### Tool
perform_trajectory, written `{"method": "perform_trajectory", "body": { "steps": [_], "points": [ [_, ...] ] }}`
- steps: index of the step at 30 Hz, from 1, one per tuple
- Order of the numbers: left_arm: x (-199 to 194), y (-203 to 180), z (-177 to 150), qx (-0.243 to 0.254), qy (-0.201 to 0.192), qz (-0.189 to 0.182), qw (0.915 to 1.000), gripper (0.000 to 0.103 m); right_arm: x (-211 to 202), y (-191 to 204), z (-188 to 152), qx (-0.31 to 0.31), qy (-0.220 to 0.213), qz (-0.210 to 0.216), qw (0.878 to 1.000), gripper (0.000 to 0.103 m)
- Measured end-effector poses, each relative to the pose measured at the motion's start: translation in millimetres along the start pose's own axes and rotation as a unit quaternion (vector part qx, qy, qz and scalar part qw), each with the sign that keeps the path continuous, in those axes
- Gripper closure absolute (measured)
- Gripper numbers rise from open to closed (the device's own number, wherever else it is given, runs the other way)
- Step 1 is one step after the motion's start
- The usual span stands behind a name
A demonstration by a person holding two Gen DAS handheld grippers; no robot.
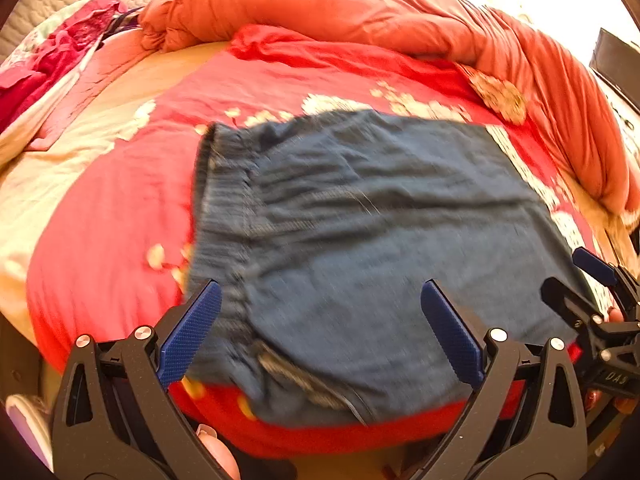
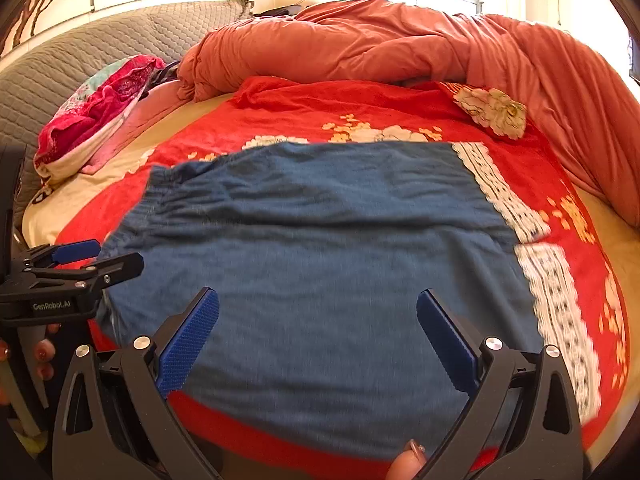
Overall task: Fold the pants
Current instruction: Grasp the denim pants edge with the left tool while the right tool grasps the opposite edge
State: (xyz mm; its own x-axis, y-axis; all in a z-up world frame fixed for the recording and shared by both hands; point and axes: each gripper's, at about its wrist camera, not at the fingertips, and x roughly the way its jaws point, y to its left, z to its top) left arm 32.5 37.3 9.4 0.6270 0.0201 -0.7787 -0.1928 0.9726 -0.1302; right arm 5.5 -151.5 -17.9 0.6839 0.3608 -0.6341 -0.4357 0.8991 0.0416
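So the blue pants (image 2: 320, 280) are lying flat in a folded block on my red floral bedspread (image 2: 360, 108). My left gripper (image 1: 320, 332) and right gripper (image 2: 318, 336) both hover over the near edge, spread wide, gripping nothing.

I see the pants (image 2: 320, 264) as matt blue denim-like cloth with a gathered ribbed waistband (image 1: 224, 200) and a white lace hem (image 2: 548, 292). My left claw (image 1: 320, 332) and right claw (image 2: 318, 340) are matt black plastic with knurled blue pads (image 1: 192, 332) and shiny metal screws (image 1: 143, 333). The red bedspread (image 2: 400, 116) is smooth printed cloth; the headboard (image 2: 80, 56) is quilted grey fabric.
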Motion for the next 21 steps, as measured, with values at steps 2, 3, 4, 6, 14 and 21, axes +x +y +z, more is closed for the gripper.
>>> {"method": "perform_trajectory", "body": {
  "steps": [2,3,4,6,14,21],
  "points": [
    [2,9,8,-0.003,-0.002,0.01,0.9999,0.009,7,-3,14,0.007,0.004,0.008,1.0,0.004],
    [4,13,13,-0.005,-0.004,0.013,0.9999,0.009,10,-4,20,0.004,0.005,0.011,1.0,0.004],
    [6,18,18,-0.008,-0.004,0.016,0.9998,0.009,14,-4,27,0.004,0.006,0.016,1.0,0.004],
    [12,28,30,-0.012,-0.003,0.02,0.9997,0.009,25,-5,41,0.003,0.015,0.028,1.0,0.004],
    [48,66,74,-0.017,0.016,0.065,0.9976,0.009,72,0,87,-0.033,0.044,0.047,0.997,0.004],
    [89,85,98,0.004,0.031,0.048,0.9984,0.009,121,7,127,-0.095,0.074,0.051,0.991,0.004]
  ]
}}
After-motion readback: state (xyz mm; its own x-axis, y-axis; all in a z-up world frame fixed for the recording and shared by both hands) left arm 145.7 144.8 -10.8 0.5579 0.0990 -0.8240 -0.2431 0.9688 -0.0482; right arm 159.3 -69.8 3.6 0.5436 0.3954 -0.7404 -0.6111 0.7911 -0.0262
